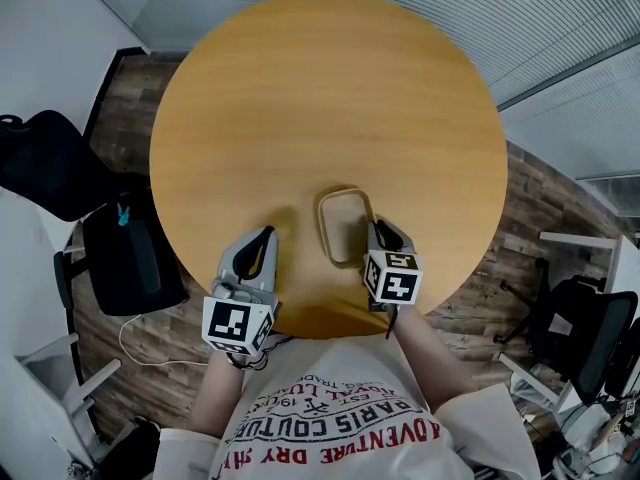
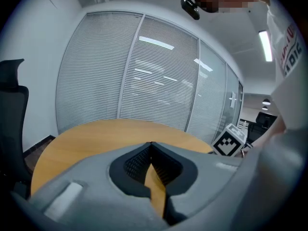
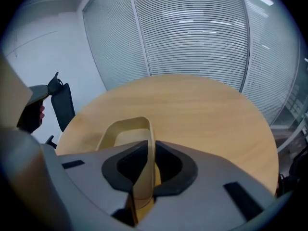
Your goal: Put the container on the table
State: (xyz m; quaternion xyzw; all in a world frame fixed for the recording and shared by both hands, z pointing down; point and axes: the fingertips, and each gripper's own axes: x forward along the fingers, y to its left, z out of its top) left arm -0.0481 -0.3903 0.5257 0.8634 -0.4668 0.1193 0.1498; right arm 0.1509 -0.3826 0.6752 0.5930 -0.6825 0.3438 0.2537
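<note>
Surface: round wooden table (image 1: pixel 330 98), its top bare apart from the items listed below.

Room: dark plank floor (image 1: pixel 130 98); curved glass walls hung with pale blinds (image 2: pixel 159 81); black chairs (image 1: pixel 50 163) off the table's left side.

Container (image 1: pixel 345 223): one tan tub, oblong with rounded corners, at the table's near edge just in front of the person. Its inside shows only its own pale bottom. Whether its base touches the wood cannot be told.

Right gripper (image 1: pixel 375 226): jaws clamped on the container's right wall, one inside the rim and one outside.

Left gripper (image 1: pixel 265 233): jaws pressed tip to tip with nothing between them, low over the table, near the container's left side but apart from it.

View notes: only the head view shows the floor. The right gripper view shows the pinched container wall (image 3: pixel 147 143) up close. The left gripper view alone shows a ceiling light (image 2: pixel 265 44) and the right gripper's marker cube (image 2: pixel 231 141).
</note>
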